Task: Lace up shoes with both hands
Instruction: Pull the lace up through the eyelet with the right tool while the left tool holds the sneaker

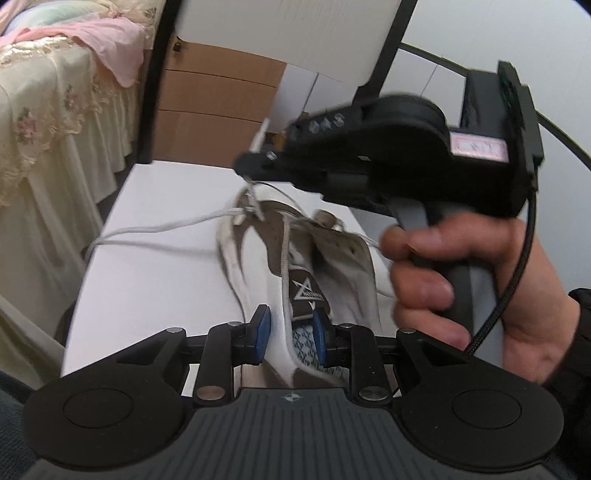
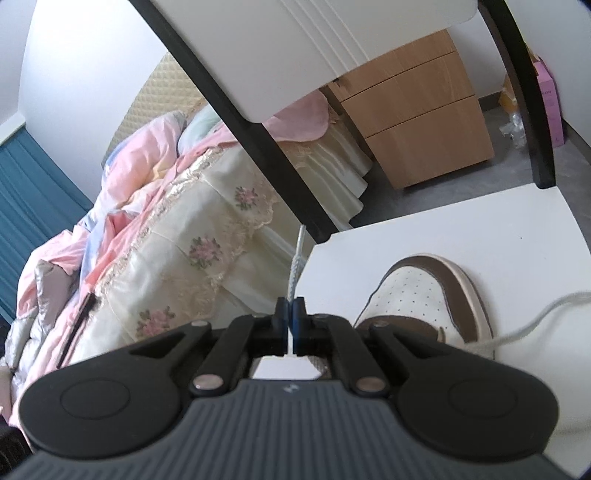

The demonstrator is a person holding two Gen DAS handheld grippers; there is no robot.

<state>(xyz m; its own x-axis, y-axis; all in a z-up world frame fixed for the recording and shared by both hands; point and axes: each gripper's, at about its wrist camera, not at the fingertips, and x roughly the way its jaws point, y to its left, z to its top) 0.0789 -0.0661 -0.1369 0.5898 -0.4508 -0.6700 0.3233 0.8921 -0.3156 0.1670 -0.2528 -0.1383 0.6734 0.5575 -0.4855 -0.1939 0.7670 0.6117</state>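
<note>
**Lace end pinched above a half-laced shoe on the white table**

Grippers work at opposite ends of the shoe (image 1: pixel 295 266), which serves as the landmark. The right gripper (image 2: pixel 291 314) has its blue pads pressed together on the shoelace (image 2: pixel 297 266); the woven end and its stiff tip stand up past the pads, pointing away from the camera. In the left wrist view the same tool, the right gripper (image 1: pixel 255 162), hangs above the toe end of the shoe, blurred, with the white lace tip poking up from its nose and the person's right hand (image 1: pixel 461 280) wrapped around its grey handle. A black cable runs down from the tool beside that hand.

The left gripper (image 1: pixel 288 328) sits at the heel end of the shoe. Its blue pads (image 1: pixel 263 330) stand apart on either side of the collar and the brown tongue with its star logo; whether they touch the material cannot be told.

The shoe is a white and brown sneaker lying on the white table (image 1: pixel 147 280), toe pointing away from the left gripper. A length of lace trails from the eyelets out across the table to the left of the shoe. In the right wrist view the perforated toe cap (image 2: pixel 421 295) lies just right of the closed pads.

Beyond the toe stand a chair (image 1: pixel 288 29) and a wooden drawer unit (image 1: pixel 218 103). Left of the shoe, past the table edge, is a bed (image 1: pixel 44 110) with floral cream covers and pink bedding.
</note>
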